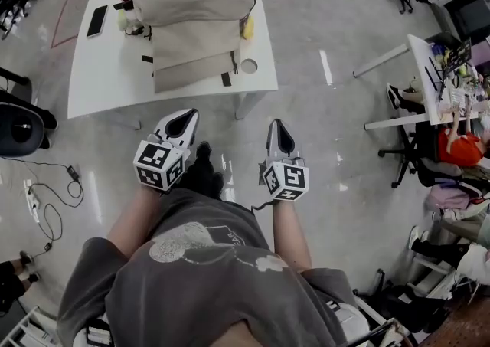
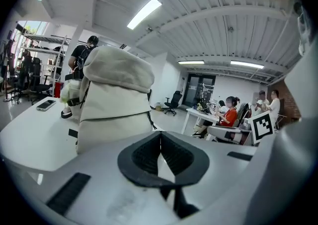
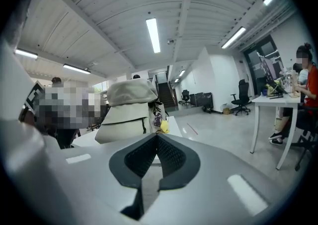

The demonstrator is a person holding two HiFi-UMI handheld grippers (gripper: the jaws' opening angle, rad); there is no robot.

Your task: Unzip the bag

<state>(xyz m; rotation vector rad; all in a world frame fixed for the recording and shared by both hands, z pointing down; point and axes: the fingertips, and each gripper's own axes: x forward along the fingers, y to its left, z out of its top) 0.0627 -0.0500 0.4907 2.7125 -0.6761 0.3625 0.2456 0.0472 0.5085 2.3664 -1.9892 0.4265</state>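
The bag (image 1: pixel 197 27) stands on the far table (image 1: pixel 99 85), well apart from our left gripper (image 1: pixel 178 132) and right gripper (image 1: pixel 279 145), both closed and empty.

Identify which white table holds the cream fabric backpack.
The large white rectangular table straight ahead of the person; the narrower white desk on the right carries only small clutter.

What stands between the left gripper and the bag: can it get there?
Probably yes. The left gripper hangs shut and empty just short of the table; the bag sits near that front edge, with nothing in between. It only needs to move forward and open.
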